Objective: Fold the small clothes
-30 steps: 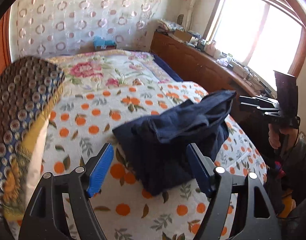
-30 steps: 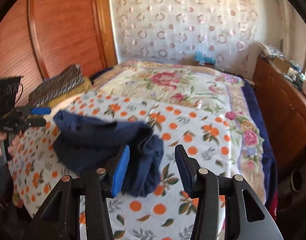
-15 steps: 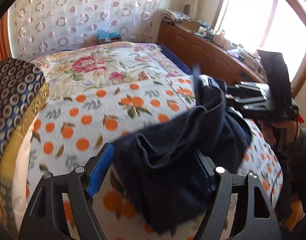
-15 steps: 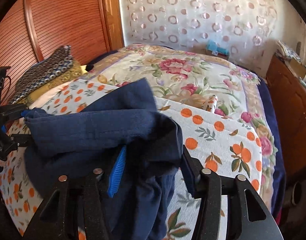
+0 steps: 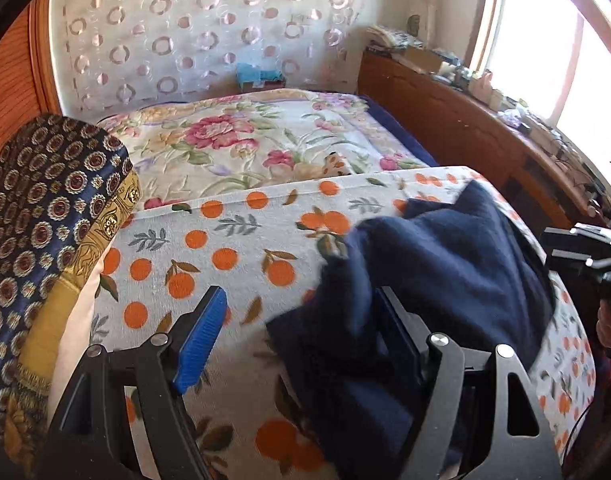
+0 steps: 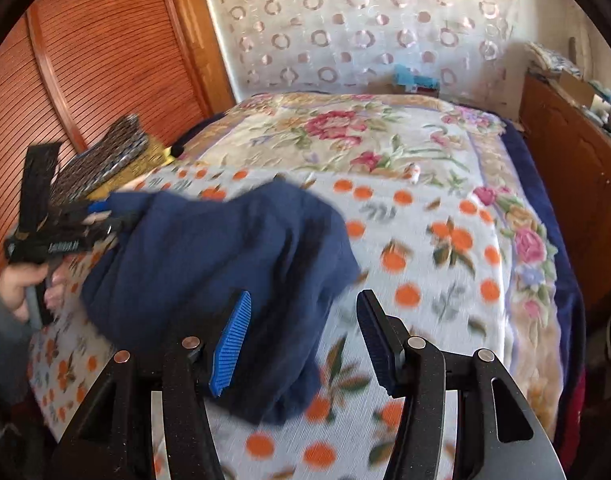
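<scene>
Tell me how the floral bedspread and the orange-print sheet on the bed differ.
The floral bedspread shows large pink blossoms on cream; the orange-print sheet shows small oranges and leaves on white. The bedspread covers the bed's far part and lies bare; the sheet lies nearer the grippers and carries the navy garment. Both lie spread flat.

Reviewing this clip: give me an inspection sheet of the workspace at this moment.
Surface: orange-print sheet over floral bedspread.
Job's things: navy garment, bunched, unfolded.
Clutter: patterned cushion at bed edge.
Grippers: left gripper open, cloth draped over one finger; right gripper open, cloth between the jaws.
Cables: nothing seen.
Surroundings: wooden cabinet with items on top, window, louvred wardrobe door.
</scene>
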Demonstrator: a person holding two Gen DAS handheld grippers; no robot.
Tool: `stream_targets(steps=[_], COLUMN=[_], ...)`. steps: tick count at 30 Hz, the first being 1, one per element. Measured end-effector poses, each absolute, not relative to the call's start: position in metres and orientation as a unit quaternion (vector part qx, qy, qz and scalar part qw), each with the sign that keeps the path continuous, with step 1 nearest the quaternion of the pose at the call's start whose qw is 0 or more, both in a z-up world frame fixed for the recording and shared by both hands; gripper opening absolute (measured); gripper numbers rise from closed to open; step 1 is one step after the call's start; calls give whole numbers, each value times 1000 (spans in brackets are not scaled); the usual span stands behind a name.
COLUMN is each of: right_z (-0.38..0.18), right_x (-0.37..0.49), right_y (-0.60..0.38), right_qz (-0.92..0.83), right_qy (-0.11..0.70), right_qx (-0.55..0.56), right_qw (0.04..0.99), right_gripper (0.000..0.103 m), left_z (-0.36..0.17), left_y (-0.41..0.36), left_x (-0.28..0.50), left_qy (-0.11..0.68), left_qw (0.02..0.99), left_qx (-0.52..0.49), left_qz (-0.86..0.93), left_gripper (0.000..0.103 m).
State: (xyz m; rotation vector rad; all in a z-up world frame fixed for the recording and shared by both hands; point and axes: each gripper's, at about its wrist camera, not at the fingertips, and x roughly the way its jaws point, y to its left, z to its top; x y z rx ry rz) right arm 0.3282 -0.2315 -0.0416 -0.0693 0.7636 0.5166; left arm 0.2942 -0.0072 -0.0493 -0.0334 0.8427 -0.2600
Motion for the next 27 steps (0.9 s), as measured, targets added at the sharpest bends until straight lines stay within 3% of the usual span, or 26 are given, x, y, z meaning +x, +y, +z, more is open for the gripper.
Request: stream_targets(steps=[8,18,21,27], right_z=[-59,-71,-67,-63], right_x=[287,301,295,308], right_y=[-233,-218,-228,-264], right_qz=[276,271,251,201], right_qy=[400,387,381,390], right_qx=[-59,-153,-191,-151], right_qw=[872,868,869,886], right_gripper=[57,11,5,4], left_z=[-48,-74,-79,-78], left_y=[-25,-25,-23,-20], left_x=[257,263,263,261], left_qy=[414,434,438,435], left_qw=[896,891,889,890], left_qx=[5,33,32,26], left_qz=[-163,-128,-129,-132], left_gripper=[76,77,77,77])
